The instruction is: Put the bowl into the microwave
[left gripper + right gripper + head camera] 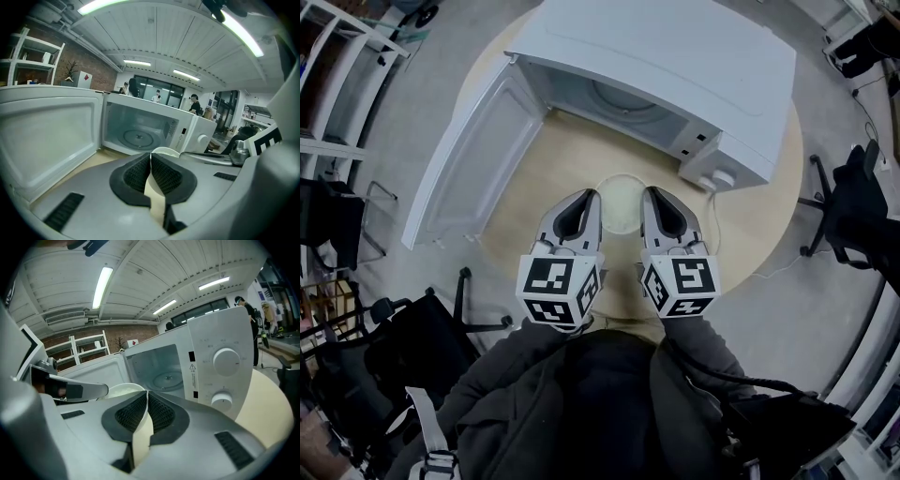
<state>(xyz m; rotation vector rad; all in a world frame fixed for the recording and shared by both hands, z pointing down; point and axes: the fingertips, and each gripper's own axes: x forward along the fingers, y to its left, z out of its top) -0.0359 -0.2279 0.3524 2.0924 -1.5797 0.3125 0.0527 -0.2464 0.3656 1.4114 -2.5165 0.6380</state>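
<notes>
A cream bowl (620,202) hangs just above the round wooden table (572,155), in front of the open white microwave (675,66). My left gripper (589,199) is shut on the bowl's left rim and my right gripper (649,197) is shut on its right rim. In the left gripper view the bowl's wall (153,194) runs between the black pads (133,173), with the empty cavity and its turntable (138,136) straight ahead. The right gripper view shows the bowl (123,391) pinched the same way, with the microwave's knobs (226,359) close on the right.
The microwave door (469,164) swings wide to the left and overhangs the table edge. A power cord (710,202) trails from the microwave's right front. Black office chairs (853,202) and white shelving (337,84) stand around the table.
</notes>
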